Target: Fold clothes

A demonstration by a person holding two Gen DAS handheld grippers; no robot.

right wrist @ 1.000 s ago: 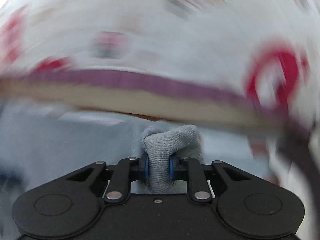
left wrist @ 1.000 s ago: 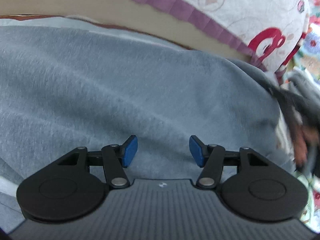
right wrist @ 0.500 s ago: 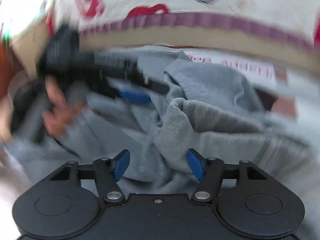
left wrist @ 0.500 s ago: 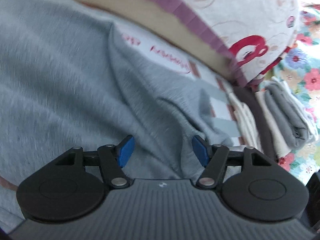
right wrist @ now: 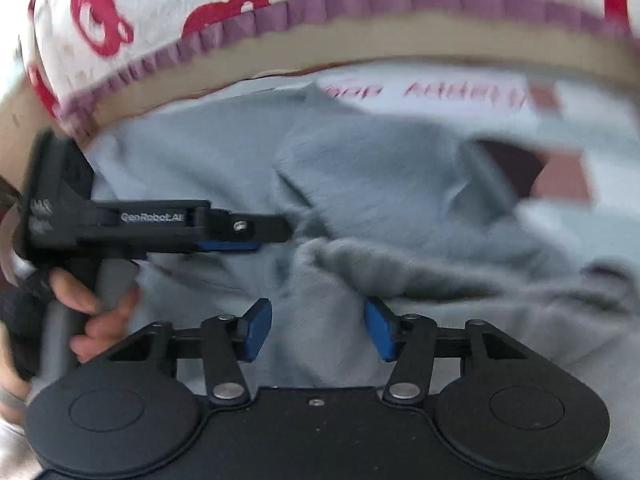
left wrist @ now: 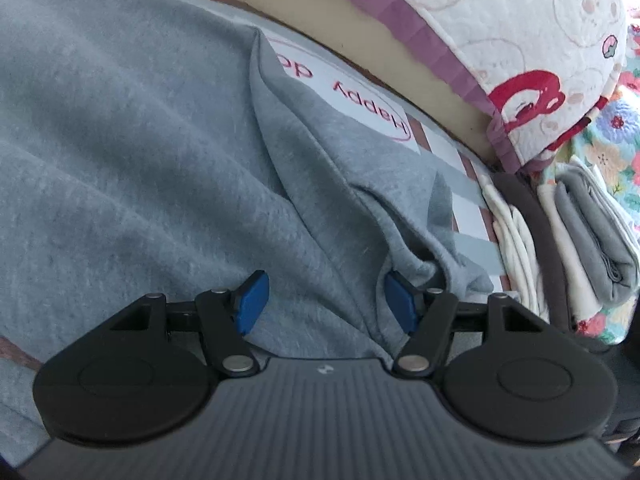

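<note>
Right gripper [right wrist: 318, 328] released grey garment [left wrist: 160, 160], jaws apart

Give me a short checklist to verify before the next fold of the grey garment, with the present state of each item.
1. Left gripper open: ok.
2. Right gripper open, holding nothing: ok.
3. Grey garment flat: not ok, a ridge of folds runs down its middle.
4. Sleeve cuff tucked in: not ok, it lies bunched.
5. Folded stack apart from the garment: ok.
6. Garment's near hem position: cannot tell, hidden.
</note>
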